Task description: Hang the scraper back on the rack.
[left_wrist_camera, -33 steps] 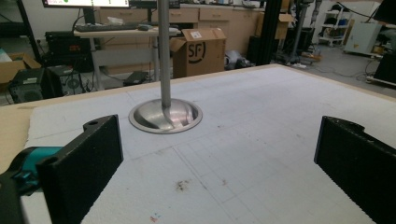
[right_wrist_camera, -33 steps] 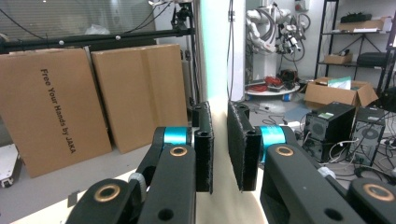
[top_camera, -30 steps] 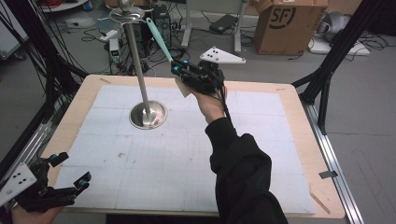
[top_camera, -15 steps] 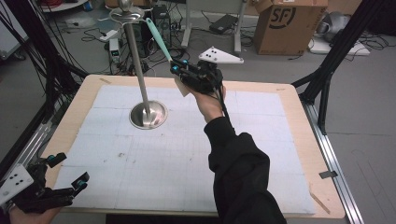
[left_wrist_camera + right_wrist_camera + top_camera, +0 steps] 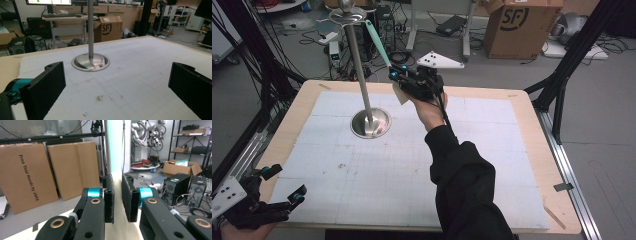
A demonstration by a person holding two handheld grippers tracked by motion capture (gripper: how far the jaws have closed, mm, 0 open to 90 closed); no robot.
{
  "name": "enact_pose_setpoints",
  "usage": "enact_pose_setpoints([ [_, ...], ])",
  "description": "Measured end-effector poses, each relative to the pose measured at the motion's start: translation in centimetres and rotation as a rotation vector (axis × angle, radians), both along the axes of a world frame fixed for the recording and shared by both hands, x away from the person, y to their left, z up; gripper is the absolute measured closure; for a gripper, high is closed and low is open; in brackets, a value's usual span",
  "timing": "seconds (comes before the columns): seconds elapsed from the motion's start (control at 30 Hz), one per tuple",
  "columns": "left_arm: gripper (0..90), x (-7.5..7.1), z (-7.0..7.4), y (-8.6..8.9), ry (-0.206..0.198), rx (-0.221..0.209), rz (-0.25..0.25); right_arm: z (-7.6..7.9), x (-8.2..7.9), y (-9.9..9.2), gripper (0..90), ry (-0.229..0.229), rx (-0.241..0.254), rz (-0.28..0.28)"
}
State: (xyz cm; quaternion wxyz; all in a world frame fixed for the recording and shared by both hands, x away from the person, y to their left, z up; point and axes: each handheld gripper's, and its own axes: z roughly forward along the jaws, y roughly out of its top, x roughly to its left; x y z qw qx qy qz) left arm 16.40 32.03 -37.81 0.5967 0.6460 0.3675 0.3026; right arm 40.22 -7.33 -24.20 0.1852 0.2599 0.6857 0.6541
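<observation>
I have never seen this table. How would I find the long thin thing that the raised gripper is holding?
Start at the white gridded mat on the wooden table, then the tall steel pole on a round dish-shaped base at its far left. Just right of the pole, the right gripper is shut on a flat spatula-like tool with a pale wooden end and a mint-green blade. It alone is green and slants toward the pole's top.
</observation>
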Motion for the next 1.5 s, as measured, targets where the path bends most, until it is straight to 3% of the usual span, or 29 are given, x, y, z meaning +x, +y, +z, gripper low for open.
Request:
enact_pose_setpoints([
  [0.33, 1.7, -0.7, 0.1, 0.6, 0.0, 0.003, 0.022, -0.7, 0.6, 1.6, 80.9, 0.008, -0.027, -0.002],
  [0.97, 1.7, -2.3, -0.1, 1.3, 0.007, 0.003, 0.056, -1.5, 1.9, 4.1, 78.8, 0.024, -0.025, -0.014],
  [1.17, 1.7, -2.4, -0.1, 1.3, -0.009, -0.001, 0.061, -1.5, 1.6, 3.9, 60.0, 0.028, -0.022, 0.0],
  [1.37, 1.7, -2.0, 0.0, 1.0, -0.01, -0.002, 0.046, -1.3, 0.8, 2.5, 39.1, 0.045, -0.035, 0.021],
  [1.5, 1.7, -1.6, 0.0, 0.7, -0.005, -0.003, 0.036, -1.6, -0.2, 1.4, 30.9, 0.021, -0.041, 0.059],
])
